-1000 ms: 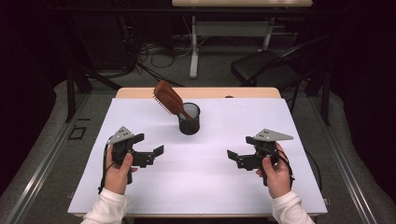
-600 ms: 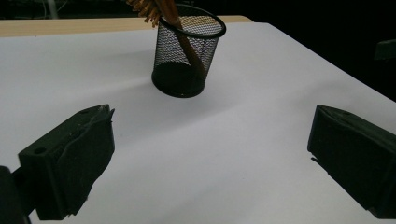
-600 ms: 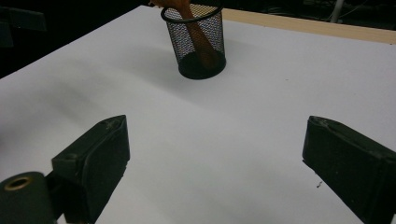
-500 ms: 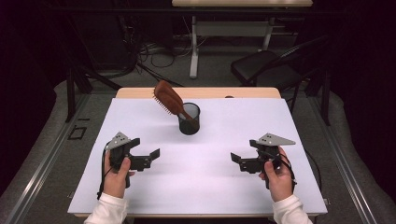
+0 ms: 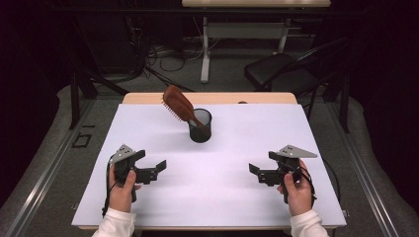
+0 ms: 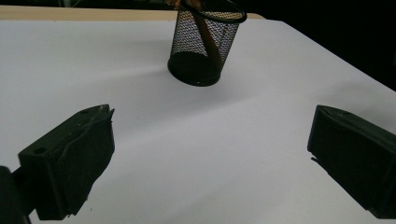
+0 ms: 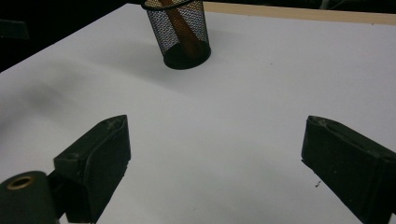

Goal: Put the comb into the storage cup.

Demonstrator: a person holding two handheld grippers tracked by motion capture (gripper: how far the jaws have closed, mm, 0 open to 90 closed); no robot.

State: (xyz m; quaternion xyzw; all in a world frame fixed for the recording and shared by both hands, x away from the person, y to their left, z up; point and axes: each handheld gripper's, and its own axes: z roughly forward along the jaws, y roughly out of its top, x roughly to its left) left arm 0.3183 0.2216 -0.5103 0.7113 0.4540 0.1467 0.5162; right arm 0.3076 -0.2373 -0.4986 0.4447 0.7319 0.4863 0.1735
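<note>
Both claws drawn back toward the near edge since a second ago, a little farther from the cup than before. Brown hairbrush (image 5: pixel 180 104) standing handle-down in the black mesh cup (image 5: pixel 200 126), head tilted up and to the left, above the rim; handle visible through the mesh in the left gripper view (image 6: pixel 205 35) and the right gripper view (image 7: pixel 180 25). Cup upright on the white worktop (image 5: pixel 222 163), at the far middle, well apart from both claws. Left claw (image 5: pixel 159 167) at the near left, held in a hand (image 5: pixel 122 187), jaws spread wide and empty, nothing but bare worktop between them. Right claw (image 5: pixel 254 170) at the near right, held in the other hand (image 5: pixel 295 190), jaws likewise spread wide and empty. Both claws pointed inward toward the middle, neither touching cup or brush.
</note>
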